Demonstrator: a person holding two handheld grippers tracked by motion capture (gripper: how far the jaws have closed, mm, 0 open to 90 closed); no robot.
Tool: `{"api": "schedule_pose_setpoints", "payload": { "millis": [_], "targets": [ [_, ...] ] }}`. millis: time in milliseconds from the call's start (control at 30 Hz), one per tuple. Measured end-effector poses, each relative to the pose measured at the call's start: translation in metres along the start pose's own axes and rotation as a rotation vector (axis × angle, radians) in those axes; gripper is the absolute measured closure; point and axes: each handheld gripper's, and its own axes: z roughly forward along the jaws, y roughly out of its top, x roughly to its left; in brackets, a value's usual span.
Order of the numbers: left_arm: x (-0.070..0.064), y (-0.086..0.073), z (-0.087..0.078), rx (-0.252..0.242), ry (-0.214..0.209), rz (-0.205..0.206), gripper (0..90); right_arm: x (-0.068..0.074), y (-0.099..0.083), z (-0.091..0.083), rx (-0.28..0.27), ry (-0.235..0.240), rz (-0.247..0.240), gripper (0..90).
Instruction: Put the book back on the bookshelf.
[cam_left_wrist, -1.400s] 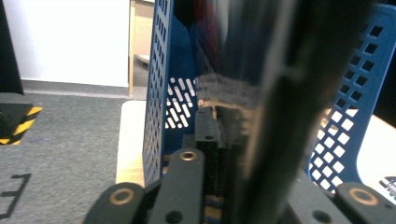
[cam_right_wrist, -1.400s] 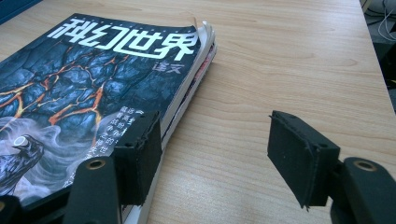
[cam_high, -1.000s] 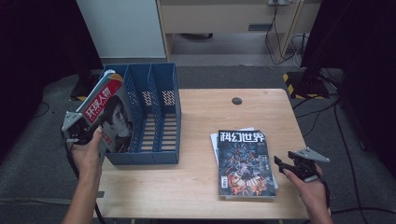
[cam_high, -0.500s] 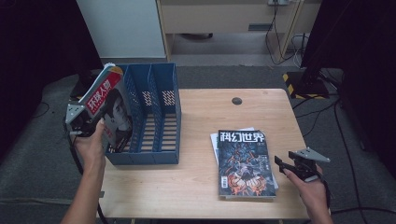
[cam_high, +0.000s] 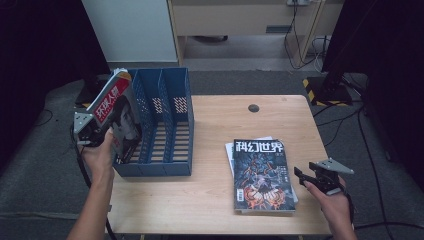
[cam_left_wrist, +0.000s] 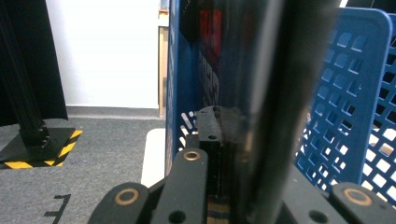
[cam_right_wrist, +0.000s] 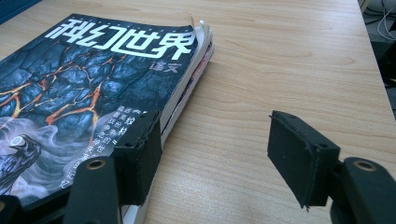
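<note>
A: What do the tongs hold?

B: The left gripper (cam_high: 102, 135) pinches a red-banded magazine (cam_high: 117, 112) by its lower edge, tilted over the leftmost slot of the blue file rack (cam_high: 170, 117). The right gripper (cam_high: 307, 176) hangs spread and empty just beside the magazine stack (cam_high: 260, 172) on the table (cam_high: 210, 200).

A: How will it handle?

B: Likely light, floppy and glossy; gripping near the spine seems steadier. The slot's bottom is hidden, and the close left gripper view is blurred.
</note>
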Motion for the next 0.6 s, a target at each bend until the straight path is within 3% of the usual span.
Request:
{"api": "schedule_pose_setpoints", "payload": {
  "millis": [233, 600],
  "targets": [
    [0.0059, -0.0081, -0.0017, -0.004, 0.013, -0.015, 86.6, 0.0004, -0.0003, 0.0001, 0.003, 0.001, 0.000, 35.3],
    [0.0078, -0.0078, -0.0008, 0.015, 0.017, -0.025, 86.4, 0.0007, -0.0004, 0.0001, 0.006, 0.002, 0.001, 35.3]
  ]
}}
